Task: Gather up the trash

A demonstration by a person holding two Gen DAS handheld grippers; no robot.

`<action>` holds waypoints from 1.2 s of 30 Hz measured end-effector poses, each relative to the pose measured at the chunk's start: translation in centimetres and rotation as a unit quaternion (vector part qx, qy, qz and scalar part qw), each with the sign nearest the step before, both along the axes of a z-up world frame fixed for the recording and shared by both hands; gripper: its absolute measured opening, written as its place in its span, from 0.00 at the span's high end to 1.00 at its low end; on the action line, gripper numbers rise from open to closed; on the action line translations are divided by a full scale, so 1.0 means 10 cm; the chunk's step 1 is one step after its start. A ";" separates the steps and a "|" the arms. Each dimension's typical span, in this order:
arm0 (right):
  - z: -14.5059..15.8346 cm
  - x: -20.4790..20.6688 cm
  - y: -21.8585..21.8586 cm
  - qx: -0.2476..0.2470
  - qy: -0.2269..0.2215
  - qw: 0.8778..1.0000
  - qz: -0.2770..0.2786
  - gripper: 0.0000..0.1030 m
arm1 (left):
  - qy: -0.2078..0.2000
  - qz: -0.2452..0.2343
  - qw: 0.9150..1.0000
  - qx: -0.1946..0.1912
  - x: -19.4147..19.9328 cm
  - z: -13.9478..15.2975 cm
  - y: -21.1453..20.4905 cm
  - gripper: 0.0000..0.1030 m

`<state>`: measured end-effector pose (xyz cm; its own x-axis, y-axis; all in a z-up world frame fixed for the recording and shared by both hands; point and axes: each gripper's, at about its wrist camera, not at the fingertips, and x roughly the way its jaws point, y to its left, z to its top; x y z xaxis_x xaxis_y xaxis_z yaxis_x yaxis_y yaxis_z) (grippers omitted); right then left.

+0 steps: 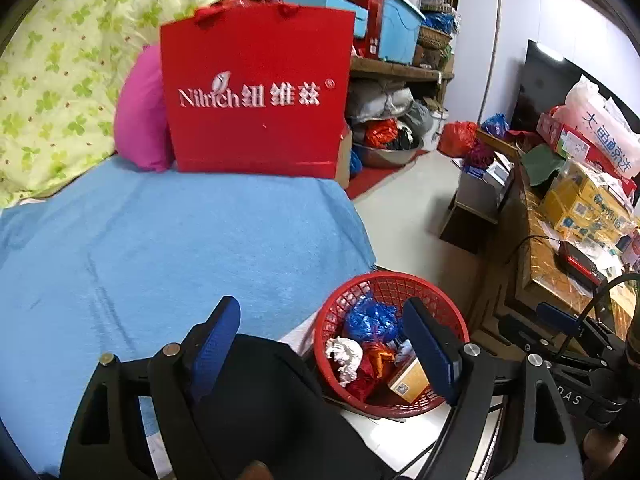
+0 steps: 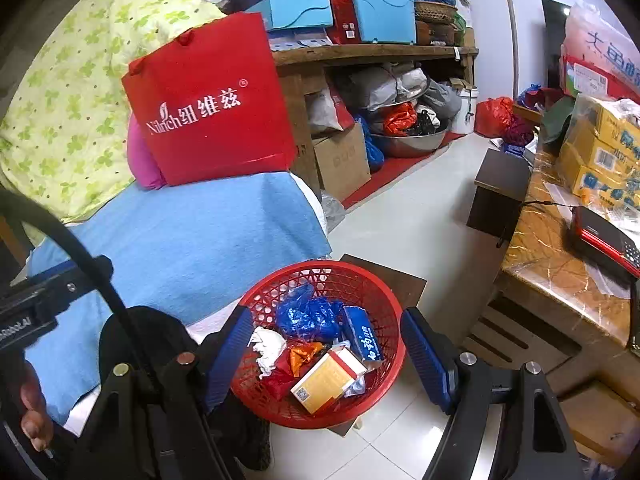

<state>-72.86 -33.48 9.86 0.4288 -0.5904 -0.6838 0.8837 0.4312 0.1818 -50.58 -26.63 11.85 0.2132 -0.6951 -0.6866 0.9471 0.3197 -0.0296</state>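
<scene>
Clearly the red basket is the centre of everything, so I place the rest by it. It sits low on a small dark stool on the floor, tucked against the corner of the blue-covered bed, likely so rubbish swept from the bed has only a short way to go.

Both tongs hang above the basket with nothing in them. The left gripper stands with its jaws wide apart, one finger over the bed edge and the other over the basket. The right gripper is spread just as wide, straddling the basket from above.

Inside lies the trash: a crumpled blue plastic bag, a white wad of tissue, a yellow carton, a blue packet and some red and orange wrapping, though what lies beneath I can't quite tell.

Beyond the basket, a red gift bag stands upright at the bed's far end.
</scene>
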 end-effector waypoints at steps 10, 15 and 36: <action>0.16 0.02 0.18 -0.031 -0.010 0.999 0.008 0.21 | -0.007 0.009 1.000 -0.015 -0.06 0.15 0.23 0.17; 0.16 0.00 0.19 -0.030 -0.010 0.999 0.006 0.21 | -0.015 0.008 1.000 -0.015 -0.10 0.15 0.23 0.17; 0.16 0.01 0.20 -0.030 0.001 1.000 0.007 0.21 | -0.040 0.021 0.999 0.002 -0.12 0.07 0.23 0.17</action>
<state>-72.72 -31.52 11.42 0.4353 -0.6250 -0.6480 0.8781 0.4536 0.1524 -51.78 -24.29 12.55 0.2971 -0.6810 -0.6693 0.9318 0.3598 0.0475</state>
